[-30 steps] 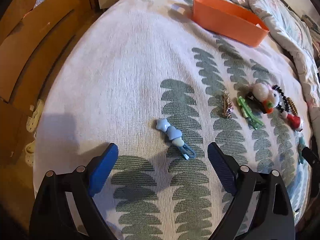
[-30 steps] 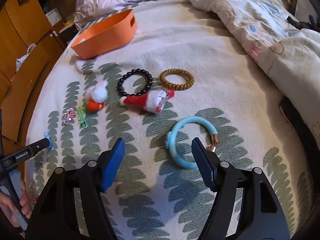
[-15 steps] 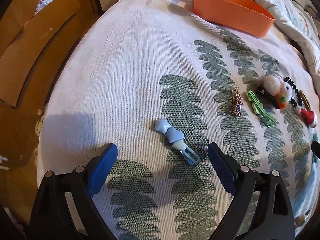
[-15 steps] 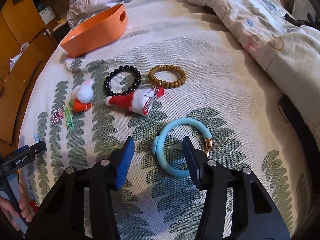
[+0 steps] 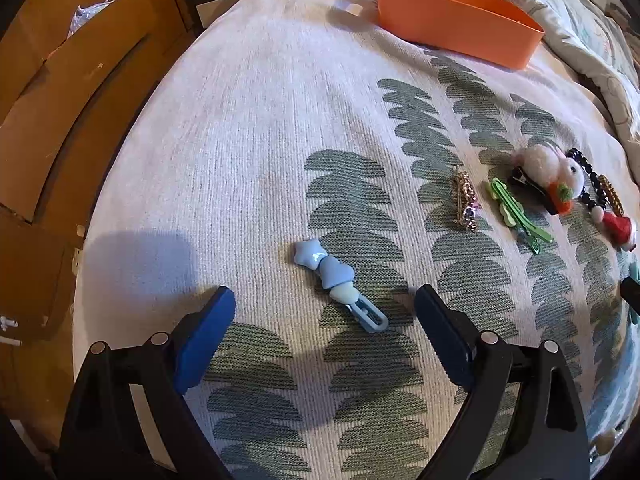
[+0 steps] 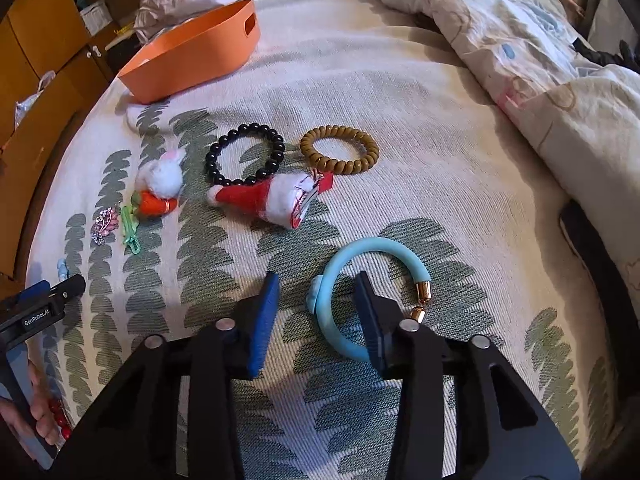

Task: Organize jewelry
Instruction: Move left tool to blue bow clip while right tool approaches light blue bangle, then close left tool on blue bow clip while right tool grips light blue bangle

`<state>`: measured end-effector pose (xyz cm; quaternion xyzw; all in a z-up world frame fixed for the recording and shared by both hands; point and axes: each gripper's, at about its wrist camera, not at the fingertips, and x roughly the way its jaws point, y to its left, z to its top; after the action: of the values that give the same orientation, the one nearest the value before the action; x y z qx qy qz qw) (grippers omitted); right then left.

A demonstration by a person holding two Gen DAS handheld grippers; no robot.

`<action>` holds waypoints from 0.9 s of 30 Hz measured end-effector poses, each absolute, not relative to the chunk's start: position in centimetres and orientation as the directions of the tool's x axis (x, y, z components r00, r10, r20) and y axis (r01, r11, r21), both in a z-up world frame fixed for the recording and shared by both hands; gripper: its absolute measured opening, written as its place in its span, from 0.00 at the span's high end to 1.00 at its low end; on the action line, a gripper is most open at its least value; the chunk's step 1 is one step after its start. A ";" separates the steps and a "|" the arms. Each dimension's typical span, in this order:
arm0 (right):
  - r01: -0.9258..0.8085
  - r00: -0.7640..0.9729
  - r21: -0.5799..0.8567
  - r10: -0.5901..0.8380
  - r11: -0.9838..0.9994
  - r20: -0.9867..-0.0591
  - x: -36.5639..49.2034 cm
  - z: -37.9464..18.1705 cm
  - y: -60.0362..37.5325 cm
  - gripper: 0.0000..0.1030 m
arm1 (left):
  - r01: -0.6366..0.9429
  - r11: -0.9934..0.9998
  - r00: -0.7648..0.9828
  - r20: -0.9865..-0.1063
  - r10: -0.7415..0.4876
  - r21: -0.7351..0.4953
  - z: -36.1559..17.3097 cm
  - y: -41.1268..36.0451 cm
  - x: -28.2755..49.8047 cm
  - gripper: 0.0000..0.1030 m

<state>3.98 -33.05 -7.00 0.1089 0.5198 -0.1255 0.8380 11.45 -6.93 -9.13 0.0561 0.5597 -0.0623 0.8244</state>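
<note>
Right wrist view: light blue bangle [image 6: 360, 300] with gold end caps lies flat on the leaf-patterned bedspread [image 6: 420, 128], near centre. The right gripper [image 6: 318, 304] is down over the bangle's left arc, fingers partly spread and straddling it: the right finger [image 6: 370, 320] sits inside the ring, the left finger [image 6: 262, 320] outside it; no pinch visible, a gap shows on both sides of the band. Just beyond the bangle lies a red-and-white Santa-hat clip [image 6: 268, 198]; farther off, a black bead bracelet [image 6: 244, 156] and a brown bead bracelet [image 6: 339, 151] side by side, the black one on the left. Left of the hat, a white bunny clip with carrot [image 6: 160, 186], then a green hair clip [image 6: 130, 230] and a small sparkly brooch [image 6: 103, 226]. An orange basket [image 6: 192, 54] stands at the far left of the bed; a rumpled quilt [image 6: 520, 40] is heaped along the far right. At the left edge, the other tool is held in a hand [image 6: 38, 420]. Left wrist view: the left gripper [image 5: 324, 320] hovers with fingers spread wide, touching nothing; a blue star-and-heart hair clip [image 5: 336, 280] lies on the bedspread between and just ahead of its tips. Wooden cabinets [image 5: 60, 80] stand off the bed's left side.
</note>
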 end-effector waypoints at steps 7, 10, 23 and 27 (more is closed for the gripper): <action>0.322 0.434 0.069 -0.083 0.944 -0.897 3.7 -6.9 -33.1 0.77 | 0.190 0.982 0.366 -0.928 -0.066 0.005 -9.0 -7.1 11.0 0.25; 0.320 0.438 0.069 -0.083 0.945 -0.895 3.6 -6.8 -33.1 0.80 | 0.193 0.981 0.363 -0.928 -0.084 -0.014 -9.0 -6.7 11.2 0.31; 0.327 0.448 0.083 -0.077 0.941 -0.891 3.4 -6.6 -33.3 0.86 | 0.191 0.981 0.376 -0.921 -0.107 -0.036 -8.7 -5.5 12.1 0.65; 0.328 0.450 0.089 -0.072 0.941 -0.890 3.2 -6.5 -33.4 0.86 | 0.182 0.982 0.377 -0.919 -0.112 -0.045 -8.7 -5.3 12.0 0.70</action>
<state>3.22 -33.37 -6.51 0.1250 0.5110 -0.1186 0.8421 12.01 -5.35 -8.69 0.0318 0.5508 -0.0887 0.8293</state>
